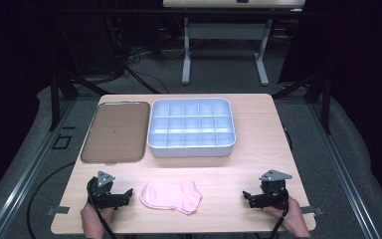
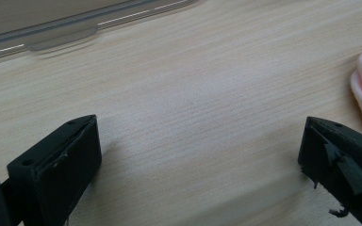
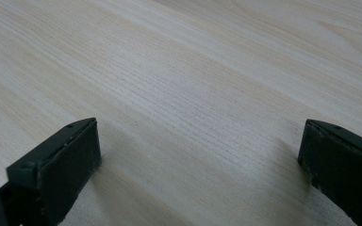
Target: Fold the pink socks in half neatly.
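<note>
Sock looks light, soft, floppy; we'd pinch a bunched edge near the cuff. Left tool and right tool both gape wide, empty, resting on the surface.

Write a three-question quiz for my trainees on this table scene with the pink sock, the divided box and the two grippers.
1. True or false: the pink sock lies inside the divided box.
2. Which gripper is nearer the sock: A) left gripper B) right gripper?
3. What lies left of the divided box in the high view?

Key
1. False; it lies on the table, between the grippers.
2. A.
3. The brown lid, lying flat.
</note>
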Action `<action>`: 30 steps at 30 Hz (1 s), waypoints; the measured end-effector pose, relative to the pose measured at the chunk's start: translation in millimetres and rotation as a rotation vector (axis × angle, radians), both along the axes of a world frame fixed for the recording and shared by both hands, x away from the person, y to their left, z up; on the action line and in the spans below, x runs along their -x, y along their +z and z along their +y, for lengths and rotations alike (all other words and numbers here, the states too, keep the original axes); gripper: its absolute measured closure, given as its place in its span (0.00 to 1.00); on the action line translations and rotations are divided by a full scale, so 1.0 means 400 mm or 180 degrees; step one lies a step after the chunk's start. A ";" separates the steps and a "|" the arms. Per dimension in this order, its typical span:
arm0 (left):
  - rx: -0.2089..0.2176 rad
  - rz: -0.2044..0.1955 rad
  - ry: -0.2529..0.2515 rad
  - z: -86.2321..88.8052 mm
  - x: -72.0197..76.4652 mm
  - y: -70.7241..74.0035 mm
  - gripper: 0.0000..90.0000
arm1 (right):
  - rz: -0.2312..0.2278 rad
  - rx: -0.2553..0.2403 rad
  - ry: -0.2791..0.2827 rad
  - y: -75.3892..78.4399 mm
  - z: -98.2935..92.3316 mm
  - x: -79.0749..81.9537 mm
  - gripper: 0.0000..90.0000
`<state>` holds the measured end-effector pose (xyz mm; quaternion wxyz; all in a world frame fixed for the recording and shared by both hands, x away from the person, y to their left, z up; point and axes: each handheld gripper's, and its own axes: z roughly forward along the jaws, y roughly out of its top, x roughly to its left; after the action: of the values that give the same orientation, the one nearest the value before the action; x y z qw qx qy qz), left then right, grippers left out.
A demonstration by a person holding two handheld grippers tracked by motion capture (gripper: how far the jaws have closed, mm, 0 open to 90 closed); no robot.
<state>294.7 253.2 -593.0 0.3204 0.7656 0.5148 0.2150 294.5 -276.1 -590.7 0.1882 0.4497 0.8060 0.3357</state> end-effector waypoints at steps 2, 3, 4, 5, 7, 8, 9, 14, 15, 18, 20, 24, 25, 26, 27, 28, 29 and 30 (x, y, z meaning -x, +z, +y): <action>0.0001 0.0000 0.0000 0.000 0.000 0.000 0.00 | -0.0004 -0.0003 -0.0001 0.000 -0.001 0.001 0.00; 0.0002 0.0000 0.0000 0.000 0.000 0.000 0.00 | -0.0002 0.0000 0.0001 0.000 -0.001 0.001 0.00; 0.0002 0.0000 0.0000 0.000 0.000 0.000 0.00 | -0.0002 0.0000 0.0001 0.000 -0.001 0.001 0.00; 0.0002 0.0000 0.0000 0.000 0.000 0.000 0.00 | 0.0019 0.0020 0.0010 0.002 -0.001 -0.001 0.00; 0.0000 0.0000 -0.0001 0.000 0.000 0.000 0.00 | 0.0024 0.0002 0.0020 0.002 0.001 -0.004 0.00; 0.0000 0.0001 -0.0001 0.000 0.000 0.000 0.00 | 0.0035 0.0031 0.0025 0.003 0.000 -0.006 0.00; 0.0001 0.0000 0.0001 0.000 0.000 0.000 0.00 | 0.0034 0.0027 0.0022 0.003 0.000 -0.006 0.00; -0.0002 0.0001 0.0002 0.000 0.000 0.000 0.00 | 0.0036 -0.0003 -0.0037 0.002 0.003 -0.007 0.00; -0.0002 0.0001 0.0002 0.000 0.000 0.000 0.00 | 0.0044 0.0012 -0.0031 0.003 0.002 -0.009 0.00; -0.0003 0.0000 0.0007 -0.001 0.000 0.000 0.00 | 0.0036 0.0024 -0.0048 0.003 0.002 -0.008 0.00; -0.0001 0.0002 0.0008 -0.001 0.000 0.000 0.00 | 0.0032 0.0023 -0.0052 0.003 0.002 -0.008 0.00; -0.0002 0.0005 0.0007 -0.001 -0.001 0.001 0.00 | 0.0035 0.0030 -0.0048 0.003 0.002 -0.007 0.00; -0.0002 0.0005 0.0007 -0.001 -0.001 0.001 0.00 | 0.0035 0.0030 -0.0048 0.003 0.002 -0.007 0.00; -0.0001 0.0020 0.0007 0.000 -0.002 0.002 0.00 | 0.0039 0.0032 -0.0049 0.003 0.001 -0.007 0.00; 0.0001 0.0023 0.0010 0.000 -0.002 0.002 0.00 | 0.0039 0.0032 -0.0049 0.003 0.001 -0.007 0.00; 0.0001 0.0023 0.0010 0.000 -0.002 0.002 0.00 | 0.0039 0.0032 -0.0049 0.003 0.001 -0.007 0.00; -0.0016 0.0071 0.0001 0.001 -0.005 0.007 0.00 | 0.0036 0.0032 -0.0047 0.003 0.001 -0.007 0.00; 0.0016 0.0078 -0.0004 0.003 -0.005 0.011 0.00 | 0.0034 0.0030 -0.0047 0.003 0.001 -0.007 0.00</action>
<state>296.6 254.3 -588.7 0.3161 0.7677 0.5187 0.2041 297.3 -275.6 -589.4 0.1885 0.4565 0.8053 0.3280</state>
